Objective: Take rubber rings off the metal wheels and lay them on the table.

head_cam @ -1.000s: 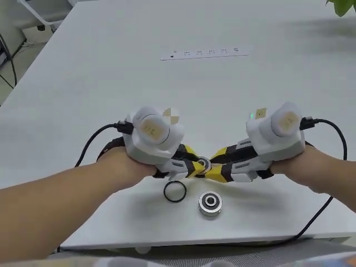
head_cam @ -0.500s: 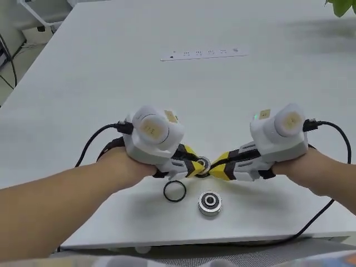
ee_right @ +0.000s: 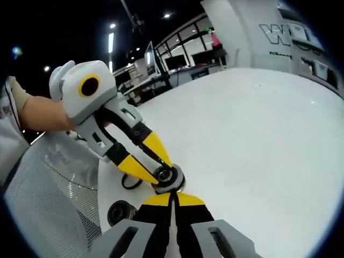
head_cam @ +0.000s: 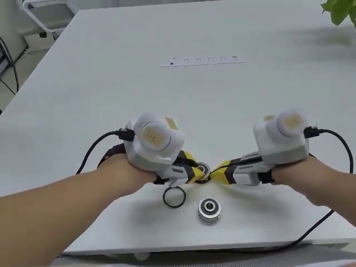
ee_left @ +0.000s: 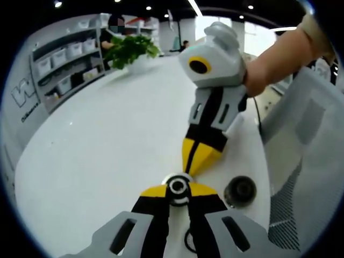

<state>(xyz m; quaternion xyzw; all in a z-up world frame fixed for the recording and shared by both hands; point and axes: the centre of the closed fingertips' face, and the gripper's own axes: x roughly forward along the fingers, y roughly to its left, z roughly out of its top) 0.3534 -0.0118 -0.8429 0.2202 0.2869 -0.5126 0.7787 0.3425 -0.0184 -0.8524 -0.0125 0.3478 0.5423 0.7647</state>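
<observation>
Presently the small silver metal wheel (head_cam: 202,167) is clamped by the left gripper (head_cam: 194,172) over the near edge of the white table (head_cam: 111,83); the right gripper (head_cam: 220,170), jaws closed, is aimed at it from just right.

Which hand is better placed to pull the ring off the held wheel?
Right, probably: the left gripper is clamped on the wheel, steadying it, while the right gripper has its shut tips at the wheel's rim, free to pull.

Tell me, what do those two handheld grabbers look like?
The left gripper and right gripper match: a rounded white body, grey and black shanks, and yellow wedge-shaped jaw tips. A black cable runs from each. The forearms are bare.
</observation>
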